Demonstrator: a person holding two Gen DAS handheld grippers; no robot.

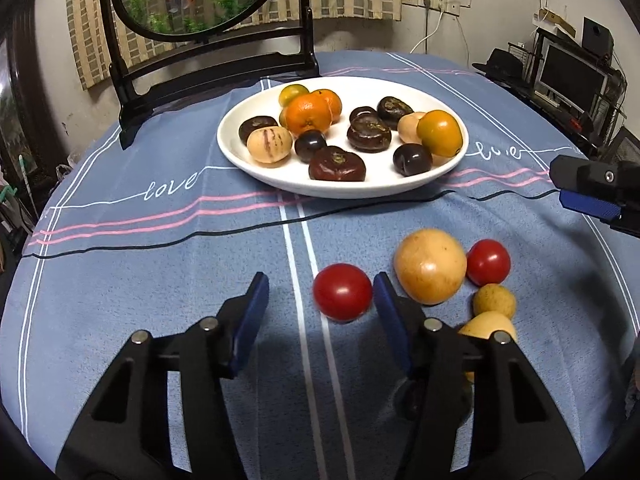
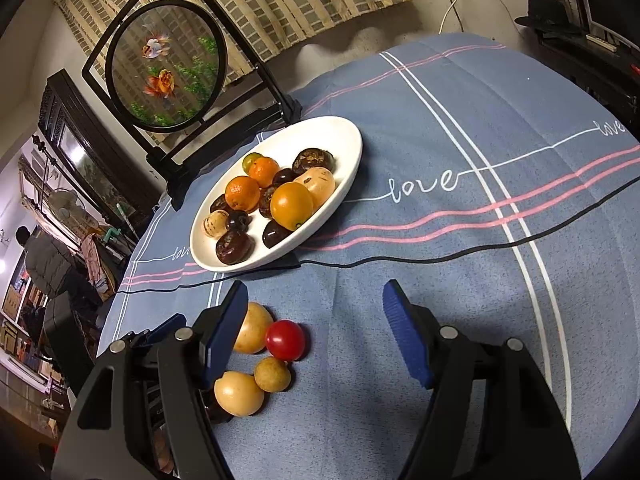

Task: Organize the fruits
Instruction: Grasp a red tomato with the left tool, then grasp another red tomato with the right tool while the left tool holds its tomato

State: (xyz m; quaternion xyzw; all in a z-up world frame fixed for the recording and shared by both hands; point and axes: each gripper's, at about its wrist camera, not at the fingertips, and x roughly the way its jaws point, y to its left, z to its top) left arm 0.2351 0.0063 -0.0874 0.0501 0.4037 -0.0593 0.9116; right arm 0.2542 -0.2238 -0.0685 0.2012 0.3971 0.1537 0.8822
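Left gripper (image 1: 320,300) jaws released, straddling red tomato (image 1: 342,292); centre it, avoid yellow fruit (image 1: 430,266). Right gripper (image 2: 316,316) jaws released, empty.

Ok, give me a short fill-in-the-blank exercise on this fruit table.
1. The white plate sits on a ____ tablecloth.
2. The word printed on the tablecloth is ____.
3. The tomato between the left gripper fingers is ____.

Missing words: blue; love; red
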